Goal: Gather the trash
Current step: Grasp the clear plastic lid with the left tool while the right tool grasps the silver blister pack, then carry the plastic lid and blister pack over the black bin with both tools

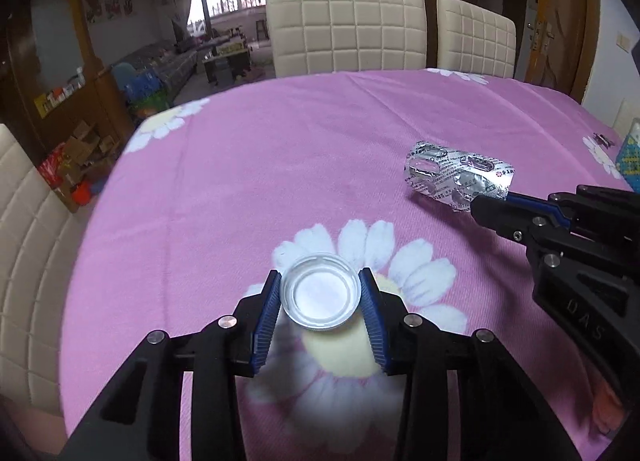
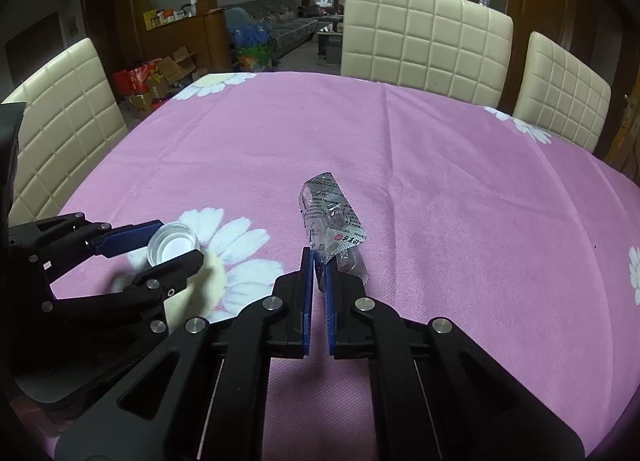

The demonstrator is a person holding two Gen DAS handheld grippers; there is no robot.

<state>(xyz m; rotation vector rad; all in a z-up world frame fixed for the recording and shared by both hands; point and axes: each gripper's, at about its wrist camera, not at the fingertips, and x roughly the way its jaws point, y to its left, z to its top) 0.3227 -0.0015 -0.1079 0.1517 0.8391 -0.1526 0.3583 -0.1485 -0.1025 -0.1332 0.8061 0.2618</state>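
The pink tablecloth (image 2: 460, 189) lies bare across its middle and far half, so a gripper could pass freely there. Cream chairs (image 2: 424, 41) stand close along the far edge and the left side. A blue-patterned packet (image 1: 630, 157) sits at the cloth's right edge.

Worktop (image 2: 440, 165) w/ pink cloth, white daisy prints: big one near front-left (image 2: 236, 245), others at far-left corner (image 2: 218, 84), right edge (image 2: 524, 127). Cloth creased across far half. At far right edge in left view: small dark item (image 1: 600, 139), blurred, can't ID; beside it a blue-patterned box (image 1: 632, 159), cut off by frame. Can't tell if cap or foil pack touch cloth.
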